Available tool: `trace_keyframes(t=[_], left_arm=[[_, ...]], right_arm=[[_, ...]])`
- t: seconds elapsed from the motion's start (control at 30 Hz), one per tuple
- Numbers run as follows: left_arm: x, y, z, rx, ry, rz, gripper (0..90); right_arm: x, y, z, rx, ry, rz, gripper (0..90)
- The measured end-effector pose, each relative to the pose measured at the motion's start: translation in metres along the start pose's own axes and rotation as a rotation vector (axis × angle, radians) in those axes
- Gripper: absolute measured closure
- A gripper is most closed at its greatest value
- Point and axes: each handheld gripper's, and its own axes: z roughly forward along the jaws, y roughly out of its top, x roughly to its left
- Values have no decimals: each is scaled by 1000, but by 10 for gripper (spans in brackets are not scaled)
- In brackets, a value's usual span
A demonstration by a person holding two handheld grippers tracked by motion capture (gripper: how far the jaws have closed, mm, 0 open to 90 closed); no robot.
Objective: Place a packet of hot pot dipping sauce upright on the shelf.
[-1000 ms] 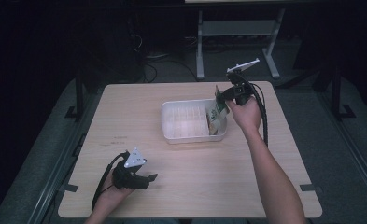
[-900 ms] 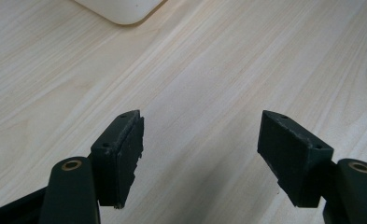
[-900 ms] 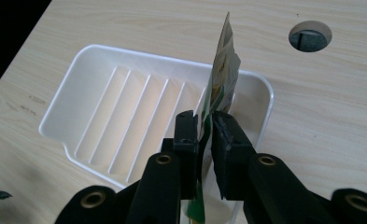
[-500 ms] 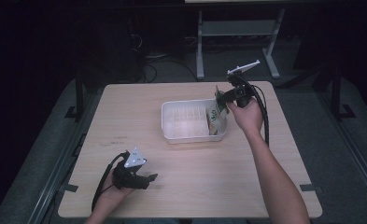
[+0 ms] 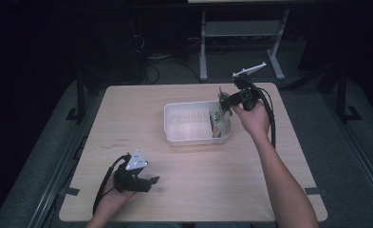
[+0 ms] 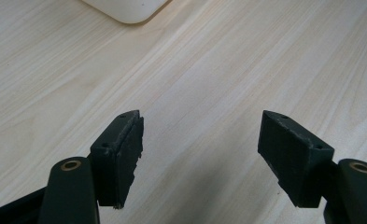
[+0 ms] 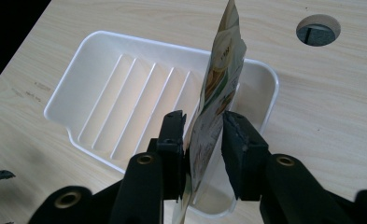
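A white ribbed tray [image 5: 193,140] sits at the table's middle. A printed green and cream packet [image 5: 217,118] stands on edge at its right end. My right gripper [image 5: 224,102] hovers over that end. In the right gripper view the packet [image 7: 218,79] rises between the jaws of the right gripper [image 7: 203,126], which have just been opening. The left pad lies against the packet and a thin gap shows at the right pad, so the gripper is open. My left gripper [image 5: 153,183] rests near the front left and stands open over bare wood [image 6: 200,140].
A round cable hole [image 7: 318,29] is cut in the tabletop beyond the tray [image 7: 102,70]. The tray's corner [image 6: 125,7] shows ahead of the left gripper. A metal stand [image 5: 241,28] is on the dark floor behind the table.
Both hands keep their places in the high view. The packet still stands upright at the tray's right end.
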Motion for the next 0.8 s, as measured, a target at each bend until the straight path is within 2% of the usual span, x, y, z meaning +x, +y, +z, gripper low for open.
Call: trace_keyframes(t=[0.8], left_arm=[[2, -1, -1, -7, 9, -9, 298]], right_arm=[[-7, -11, -13, 7, 41, -14, 555]])
